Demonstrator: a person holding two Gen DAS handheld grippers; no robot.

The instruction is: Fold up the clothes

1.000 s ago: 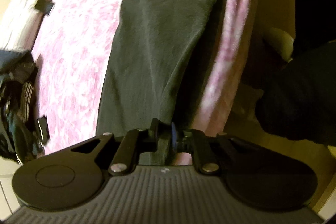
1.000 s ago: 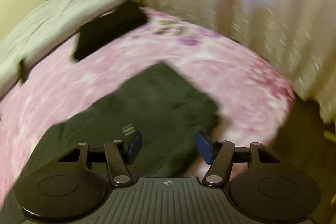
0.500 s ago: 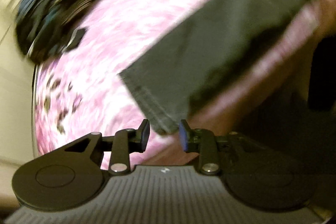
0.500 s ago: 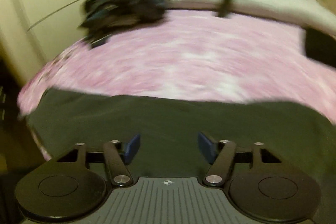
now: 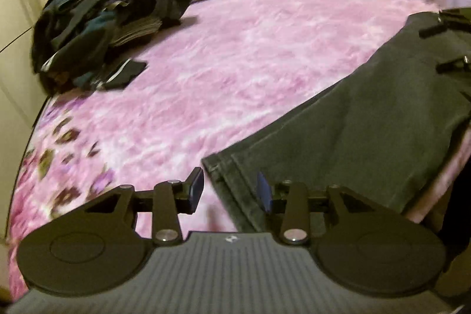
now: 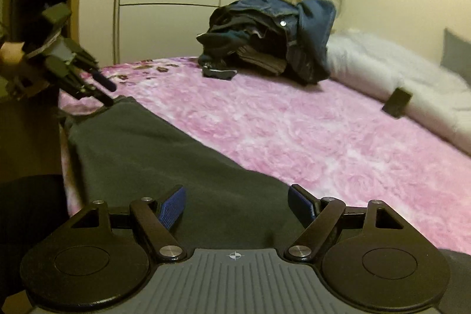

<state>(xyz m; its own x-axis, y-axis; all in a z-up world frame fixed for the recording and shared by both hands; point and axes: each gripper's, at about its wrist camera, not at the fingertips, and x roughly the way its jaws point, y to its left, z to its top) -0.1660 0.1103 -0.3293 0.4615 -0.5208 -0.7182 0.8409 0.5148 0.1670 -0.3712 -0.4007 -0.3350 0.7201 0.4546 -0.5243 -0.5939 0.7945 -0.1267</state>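
dark trousers (image 5: pixel 347 137) lie lengthwise along bed edge | left gripper (image 5: pixel 229 192) parted, just opening, at hem | right gripper (image 6: pixel 235 206) spread, widening, over other end

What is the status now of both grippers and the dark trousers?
Left gripper open, jaws just opening, at trousers hem. Right gripper open, jaws just opening, above trousers, not gripping. Trousers flat along blanket edge. Clothes pile far off, nothing in the way.
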